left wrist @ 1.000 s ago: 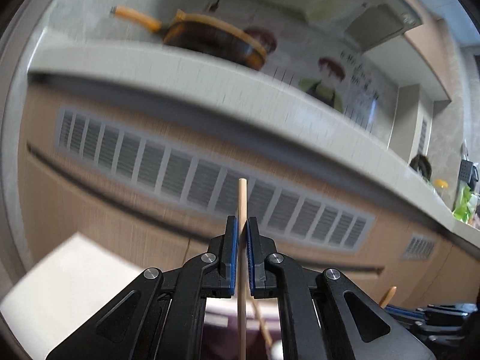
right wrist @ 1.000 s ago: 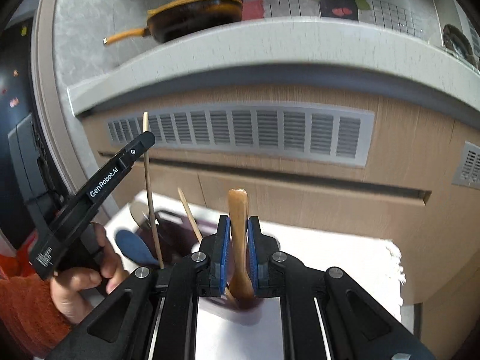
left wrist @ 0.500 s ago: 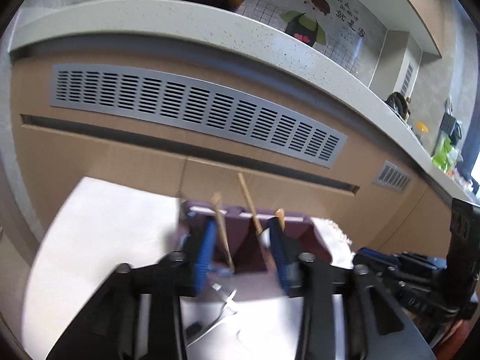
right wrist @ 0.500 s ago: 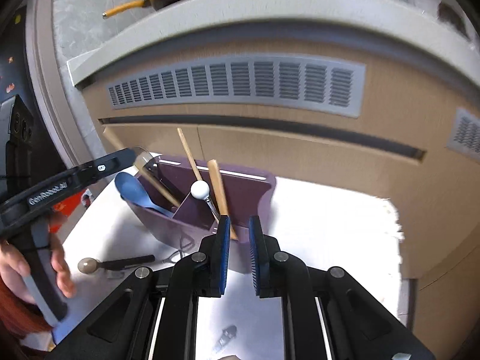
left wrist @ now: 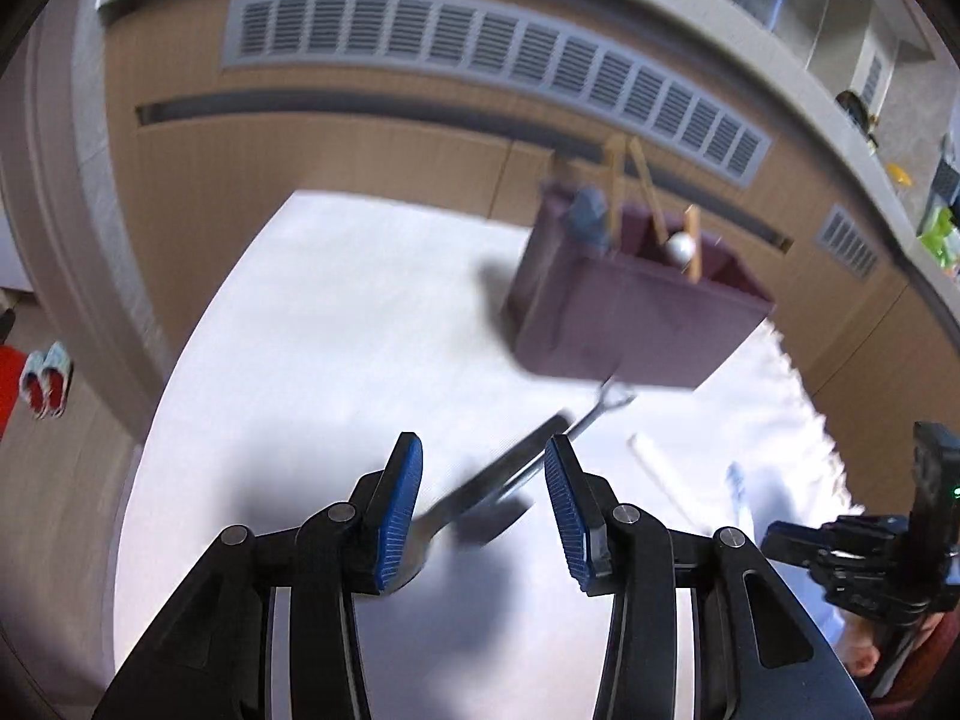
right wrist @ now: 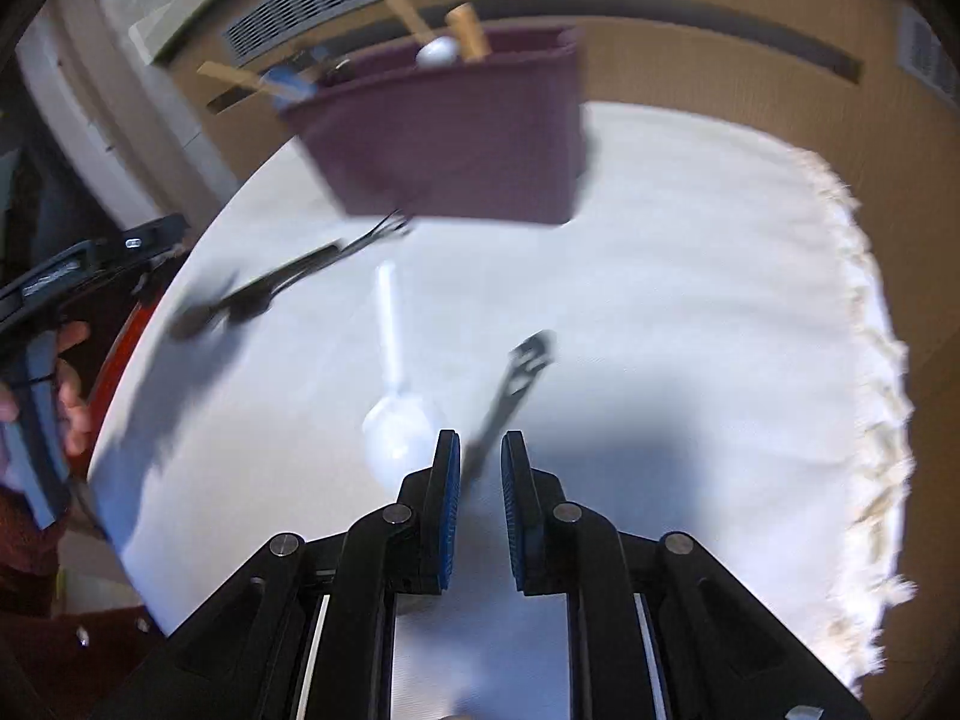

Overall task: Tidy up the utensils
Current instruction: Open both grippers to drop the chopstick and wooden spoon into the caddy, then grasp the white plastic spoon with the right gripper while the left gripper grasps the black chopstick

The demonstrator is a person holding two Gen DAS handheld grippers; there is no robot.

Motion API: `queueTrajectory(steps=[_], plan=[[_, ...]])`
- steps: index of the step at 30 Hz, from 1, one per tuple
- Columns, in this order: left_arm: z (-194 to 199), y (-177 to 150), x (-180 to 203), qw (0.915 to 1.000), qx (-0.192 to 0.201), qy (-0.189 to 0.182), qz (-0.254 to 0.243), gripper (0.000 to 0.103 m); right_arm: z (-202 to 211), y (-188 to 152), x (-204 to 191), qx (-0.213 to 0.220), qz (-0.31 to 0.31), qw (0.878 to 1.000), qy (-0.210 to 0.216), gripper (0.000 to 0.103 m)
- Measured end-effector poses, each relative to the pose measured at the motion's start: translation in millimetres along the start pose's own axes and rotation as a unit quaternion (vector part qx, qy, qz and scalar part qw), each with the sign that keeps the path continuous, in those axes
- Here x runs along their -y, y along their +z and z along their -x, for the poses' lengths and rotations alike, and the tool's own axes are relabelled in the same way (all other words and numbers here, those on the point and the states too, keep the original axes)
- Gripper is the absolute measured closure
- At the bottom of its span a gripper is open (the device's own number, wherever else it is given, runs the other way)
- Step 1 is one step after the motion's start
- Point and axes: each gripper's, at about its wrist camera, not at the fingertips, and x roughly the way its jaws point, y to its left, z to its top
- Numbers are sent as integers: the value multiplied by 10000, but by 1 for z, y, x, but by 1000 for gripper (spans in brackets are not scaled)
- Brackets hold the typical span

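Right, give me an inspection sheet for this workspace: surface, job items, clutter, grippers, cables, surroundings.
Surface: white fringed cloth covering the table.
Job's things: purple utensil caddy holding wooden-handled utensils and a white ladle; loose on the cloth are a white plastic spoon, a black slotted utensil and a dark-handled metal utensil.
Clutter: nothing seen.
Grippers: left tool open, dark-handled utensil between its pads, not gripped; right tool opening, the black utensil's end ahead of its tips, not gripped.
Cables: nothing seen.
Surroundings: wood-panelled counter front with grey vent grille; slippers on the floor.
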Motion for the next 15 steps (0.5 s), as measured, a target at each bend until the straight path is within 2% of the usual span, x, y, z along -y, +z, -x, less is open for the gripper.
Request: queueTrajectory(steps=[2,7,10,13,15], plan=[[-2,-8,-6,9998,-79,124,-108,59,-4,-1,-11,-27,177,9997,192,89],[-13,-14,-24,9993,-369,20,-55,60,-13,13,-42,2,976,9952,-38,89],[-27,-12,-31,9974,-661,-288,79,60,-20,32,-45,3,1026,9947,-30,89],[-42,-12,-28,9953,-918,-308,54,60,-21,40,-42,6,877,9961,-2,89],[-43,-14,-20,9955,-891,-328,-61,60,-21,41,-39,14,811,9967,78,89]])
